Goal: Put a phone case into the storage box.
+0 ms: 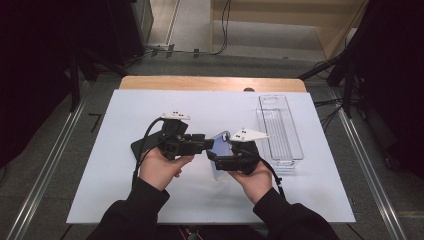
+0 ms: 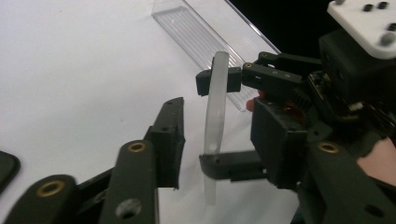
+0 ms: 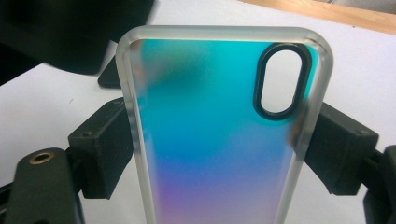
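- the white surface [image 1: 150, 200] had loads of bare room on its left half and along the near edge; the far wooden edge sat well back from the action.
- a clear tray [image 1: 279, 131] lay along the right side, reaching toward the far edge, just beside the right gripper [image 1: 216, 159] but not touching it.
- a dark flat thing [image 1: 140, 146] lay on the surface under and behind the left gripper [image 1: 210, 144]; couldn't tell what it was.
- the phone case [image 3: 219, 135], frosted rim with a blue-to-purple back, was held up off the surface around the middle, between the two grippers.
- right gripper's fingers [image 3: 100, 149] were pinching the case across its width, one pad on each long side, camera hole end pointing away from the hand.
- in the left gripper view the case [image 2: 215, 126] showed edge-on, standing roughly upright in the other gripper's grip.
- left gripper's fingers [image 2: 169, 140] were spread apart, one finger just beside the case's face with a sliver of gap, not gripping anything.
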The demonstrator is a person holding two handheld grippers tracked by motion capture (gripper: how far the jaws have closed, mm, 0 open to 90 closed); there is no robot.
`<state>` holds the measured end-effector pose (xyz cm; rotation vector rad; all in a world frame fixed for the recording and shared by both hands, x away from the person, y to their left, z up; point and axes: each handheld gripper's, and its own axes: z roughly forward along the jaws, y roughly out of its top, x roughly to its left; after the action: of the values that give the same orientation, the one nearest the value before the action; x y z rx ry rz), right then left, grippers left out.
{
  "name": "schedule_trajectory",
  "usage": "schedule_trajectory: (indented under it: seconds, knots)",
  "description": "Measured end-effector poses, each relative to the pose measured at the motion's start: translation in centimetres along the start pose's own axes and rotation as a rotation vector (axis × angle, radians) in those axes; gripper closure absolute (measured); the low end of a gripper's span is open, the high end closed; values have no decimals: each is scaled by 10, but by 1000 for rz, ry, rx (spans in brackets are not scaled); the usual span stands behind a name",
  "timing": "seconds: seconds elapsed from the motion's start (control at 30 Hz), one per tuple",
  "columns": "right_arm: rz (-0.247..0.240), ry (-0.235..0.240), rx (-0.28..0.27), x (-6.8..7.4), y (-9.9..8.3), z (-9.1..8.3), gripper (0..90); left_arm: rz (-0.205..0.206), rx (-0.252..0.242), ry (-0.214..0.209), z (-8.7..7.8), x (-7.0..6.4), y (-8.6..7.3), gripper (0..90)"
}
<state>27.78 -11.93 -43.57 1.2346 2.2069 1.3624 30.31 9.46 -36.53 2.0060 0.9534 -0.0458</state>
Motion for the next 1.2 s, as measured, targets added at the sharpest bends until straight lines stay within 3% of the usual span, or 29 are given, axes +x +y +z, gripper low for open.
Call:
schedule_trajectory:
  seconds: [0.17,0.2,0.3,0.37,0.5,0.7,0.87,1.1,1.2]
  knots:
    - [10,18,-12,-10,2,-6,153,46,-6,-54,-6,7,-3,363]
    - [6,34,-14,-12,3,-7,152,73,-3,-67,-7,9,-4,350]
    - [2,86,-5,-18,6,-10,152,179,16,-50,-8,10,-10,327]
    - [-13,100,-14,-21,7,-14,152,210,31,-59,-7,12,-15,322]
    - [-18,143,-16,-28,11,-20,152,201,47,-95,-5,20,-25,322]
    - [-46,189,-4,-34,17,-29,152,192,61,-109,-2,31,-39,323]
    - [-52,222,8,-40,21,-37,152,218,62,-84,-2,37,-53,322]
    - [-51,225,4,-48,27,-47,152,205,74,-74,-5,47,-73,322]
    - [-52,226,1,-50,29,-50,152,190,55,-65,-8,49,-80,322]
